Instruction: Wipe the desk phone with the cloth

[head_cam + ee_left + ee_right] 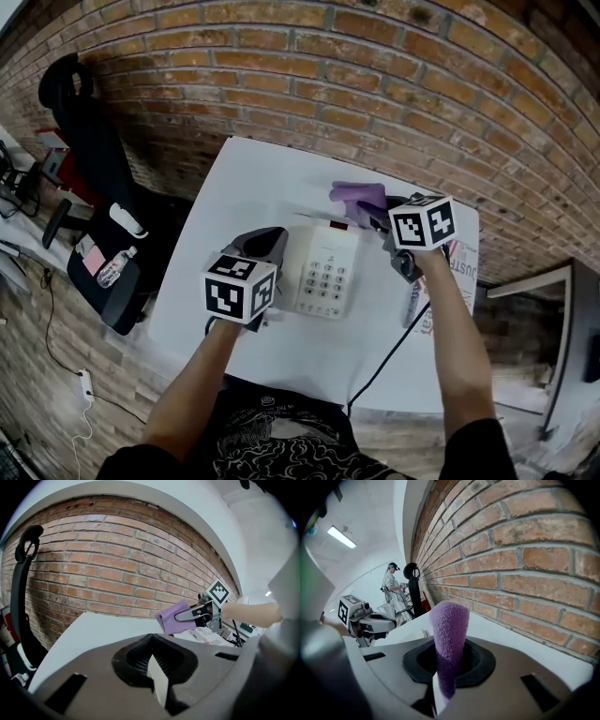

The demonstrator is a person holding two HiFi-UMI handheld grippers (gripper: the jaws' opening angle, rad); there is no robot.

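A white desk phone (325, 272) with a keypad lies in the middle of the white table (244, 178). My left gripper (265, 240) hangs over the phone's left side and hides the part beneath it; its jaws (151, 641) are shut with nothing seen between them. At the phone's far end my right gripper (373, 217) is shut on a purple cloth (357, 198). The cloth (449, 630) sticks up out of the jaws as a folded roll. In the left gripper view the cloth (169, 618) hangs just above the tabletop.
A brick wall (375, 94) runs right behind the table. A black office chair (89, 141) and a water bottle (115, 267) are at the left. Printed paper (461, 267) lies at the table's right edge. A black cable (386, 354) trails off the front. A person (393, 587) stands far off.
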